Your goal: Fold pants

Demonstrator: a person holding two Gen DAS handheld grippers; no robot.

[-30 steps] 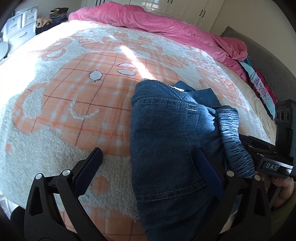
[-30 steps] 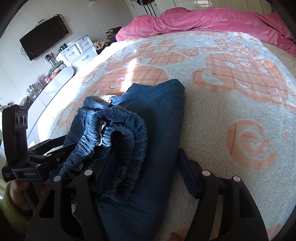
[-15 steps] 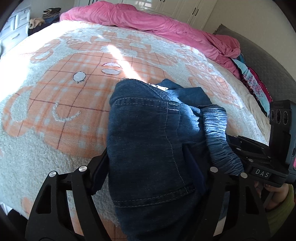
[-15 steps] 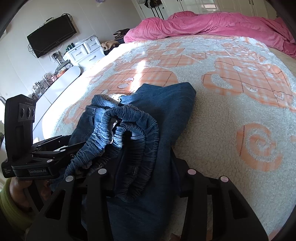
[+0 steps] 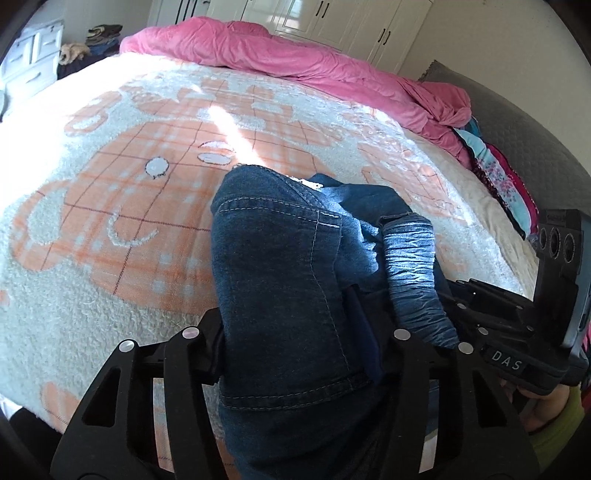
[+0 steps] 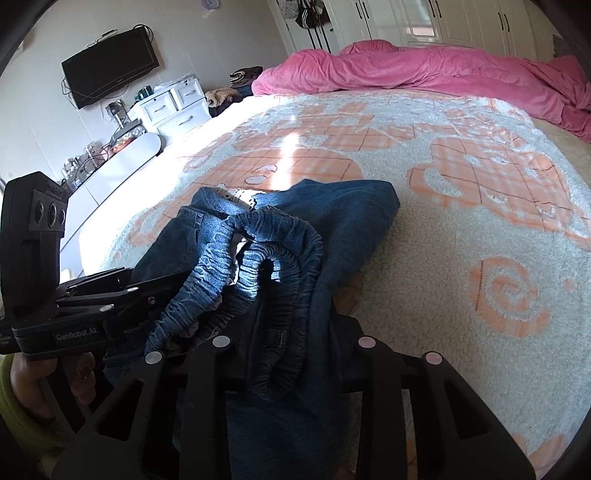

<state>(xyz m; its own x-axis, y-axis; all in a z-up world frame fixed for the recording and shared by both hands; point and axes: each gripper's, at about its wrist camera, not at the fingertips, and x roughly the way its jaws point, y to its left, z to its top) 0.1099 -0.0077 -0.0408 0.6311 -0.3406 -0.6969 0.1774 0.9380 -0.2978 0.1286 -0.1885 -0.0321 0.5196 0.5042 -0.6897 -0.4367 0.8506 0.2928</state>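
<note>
Denim pants (image 5: 280, 280) cut off by bottom edge; dresser (image 6: 173, 107) clutter indistinct.

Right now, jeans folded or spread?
Folded, roughly: the jeans lie bunched in layers on the blanket, elastic waistband doubled on top, no leg laid out.

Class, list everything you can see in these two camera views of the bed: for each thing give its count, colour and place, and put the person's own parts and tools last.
jeans: one, dark blue, bunched at the blanket's near edge, elastic waistband on top
blanket: one, white and orange, covering the bed
duvet: one, pink, heaped along the far side
TV: one, black, on the wall
drawers: one unit, white, below the TV
wardrobes: white, far wall
left gripper: black, jaws closing on the jeans
right gripper: black, jaws closing on the waistband
hands: two, green sleeves
</note>
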